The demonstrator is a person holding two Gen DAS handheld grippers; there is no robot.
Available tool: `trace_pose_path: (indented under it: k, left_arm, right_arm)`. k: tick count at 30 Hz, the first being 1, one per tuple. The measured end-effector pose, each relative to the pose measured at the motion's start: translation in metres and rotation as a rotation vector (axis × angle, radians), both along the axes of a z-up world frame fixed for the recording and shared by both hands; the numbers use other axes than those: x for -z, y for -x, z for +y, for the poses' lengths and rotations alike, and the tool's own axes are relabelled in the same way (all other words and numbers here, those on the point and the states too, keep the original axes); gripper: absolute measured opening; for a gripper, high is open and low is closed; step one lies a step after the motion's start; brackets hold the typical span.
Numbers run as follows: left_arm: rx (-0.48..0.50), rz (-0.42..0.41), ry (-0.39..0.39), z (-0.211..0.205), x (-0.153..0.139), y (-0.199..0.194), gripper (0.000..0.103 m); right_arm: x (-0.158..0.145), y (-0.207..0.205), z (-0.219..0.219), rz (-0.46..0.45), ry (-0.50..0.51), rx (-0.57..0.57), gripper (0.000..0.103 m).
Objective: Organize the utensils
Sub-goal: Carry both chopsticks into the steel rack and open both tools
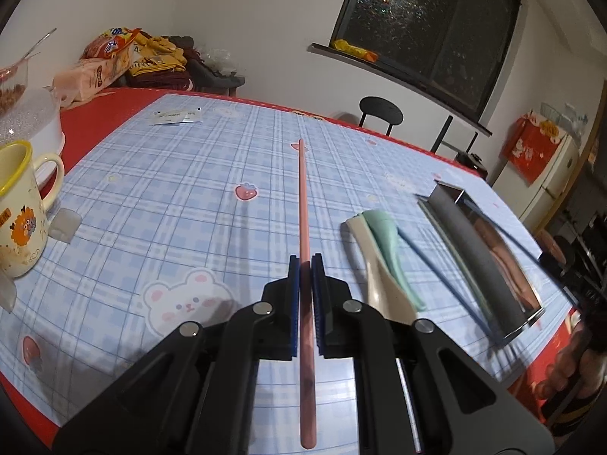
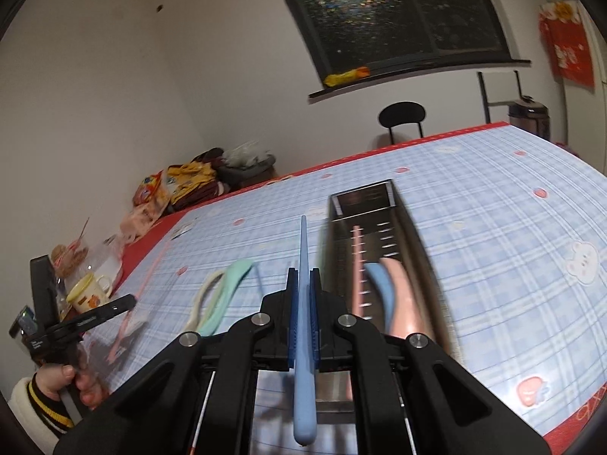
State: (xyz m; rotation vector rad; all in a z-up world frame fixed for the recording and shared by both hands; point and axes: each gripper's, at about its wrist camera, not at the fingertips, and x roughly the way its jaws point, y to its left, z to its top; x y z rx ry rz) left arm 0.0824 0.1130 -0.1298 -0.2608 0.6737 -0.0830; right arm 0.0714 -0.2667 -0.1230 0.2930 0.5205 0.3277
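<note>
My left gripper point(image 1: 305, 265) is shut on a pink chopstick point(image 1: 302, 197) that points out over the checked tablecloth. My right gripper point(image 2: 303, 276) is shut on a blue chopstick point(image 2: 303, 246) beside the long steel tray point(image 2: 379, 193). Inside the tray lie a pink chopstick point(image 2: 356, 265), a blue spoon point(image 2: 383, 284) and a pink spoon point(image 2: 402, 295). A cream spoon point(image 1: 373, 265) and a mint spoon point(image 1: 385, 242) lie together on the cloth left of the tray point(image 1: 463, 250). Another blue chopstick point(image 1: 436, 269) lies between them and the tray. The left gripper point(image 2: 129, 301) also shows in the right wrist view.
A yellow-rimmed mug point(image 1: 19, 208) and a white lidded container point(image 1: 34, 121) stand at the table's left side. Snack bags point(image 1: 102, 60) and clothes are piled at the far left corner. A black chair point(image 1: 379, 110) stands behind the table. A sleeved hand point(image 2: 72, 379) holds the left gripper.
</note>
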Motion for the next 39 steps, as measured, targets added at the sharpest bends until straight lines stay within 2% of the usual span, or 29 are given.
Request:
trace_pose_path:
  k: [7,14,19,27,34,39]
  left_arm:
    - [0.061,-0.007,0.023,-0.039,-0.02,-0.007,0.01]
    - [0.197,-0.018,0.124,-0.113,-0.037,-0.024,0.01]
    - [0.269,0.016,0.181,-0.165,-0.036,-0.044,0.01]
    - [0.254,0.098,0.25,-0.222,-0.016,-0.076,0.01]
    - [0.148,0.173,0.349,-0.219,0.005,-0.093,0.01]
    - [0.135,0.193,0.337,-0.228,0.01,-0.097,0.01]
  right_arm:
    - [0.005,-0.008,-0.025,0.001,-0.019,0.044,0.006]
    - [0.008,-0.017,-0.047,0.012,-0.015,0.089,0.006]
    - [0.01,-0.021,-0.054,0.009,-0.007,0.105,0.007]
    - [0.016,-0.034,-0.054,0.023,0.007,0.1,0.007]
    - [0.024,-0.045,-0.059,0.053,-0.016,0.091,0.007]
    - [0.025,-0.048,-0.06,0.064,-0.03,0.081,0.007]
